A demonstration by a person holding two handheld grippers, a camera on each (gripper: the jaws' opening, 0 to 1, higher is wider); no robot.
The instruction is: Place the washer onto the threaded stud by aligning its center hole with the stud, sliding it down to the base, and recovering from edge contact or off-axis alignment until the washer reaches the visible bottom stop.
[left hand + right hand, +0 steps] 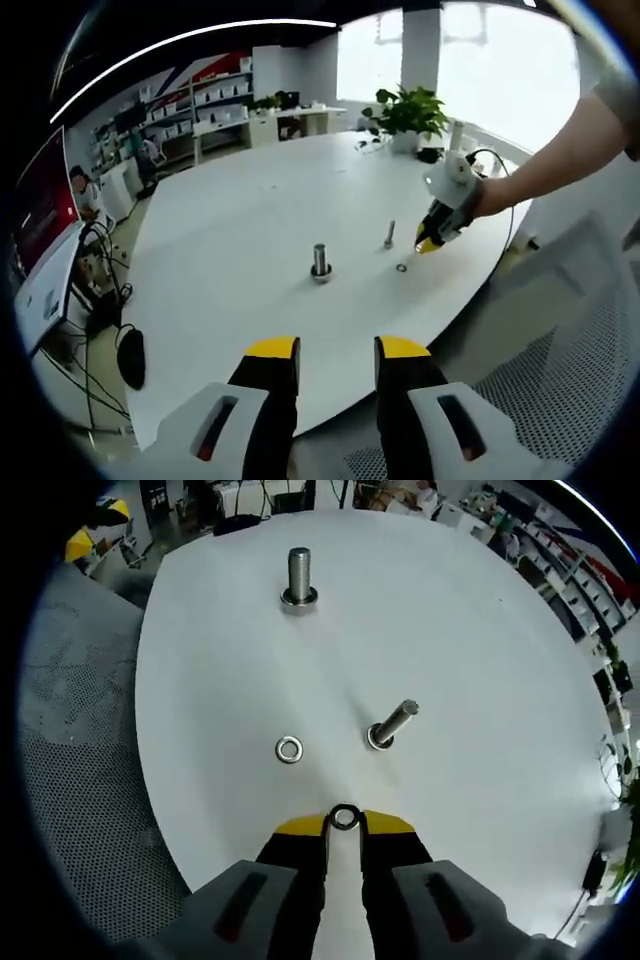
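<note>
1. The right gripper point(344, 825) has its jaws nearly together on a small washer point(344, 817), pinched by its edge at the yellow tips so that the centre hole is left open, presumably so it can go over a stud.
2. Just ahead of those tips and a little to the left, a second washer point(289, 749) lies flat on the white table point(480, 660), untouched.
3. Ahead and slightly right stands the small threaded stud point(391, 724), near the held washer but apart from it; it looks like the likely target, and the washer is not yet over it.
4. Far ahead stands a larger threaded stud point(299, 578) with a collar at its base.
5. The left gripper point(336, 352) hangs back off the table's near edge, jaws parted and holding nothing, probably waiting clear of the work. From here the right gripper point(438, 226) is seen near the small stud point(389, 235).
6. No container is in view apart from a plant pot point(404, 140) at the far edge.
</note>
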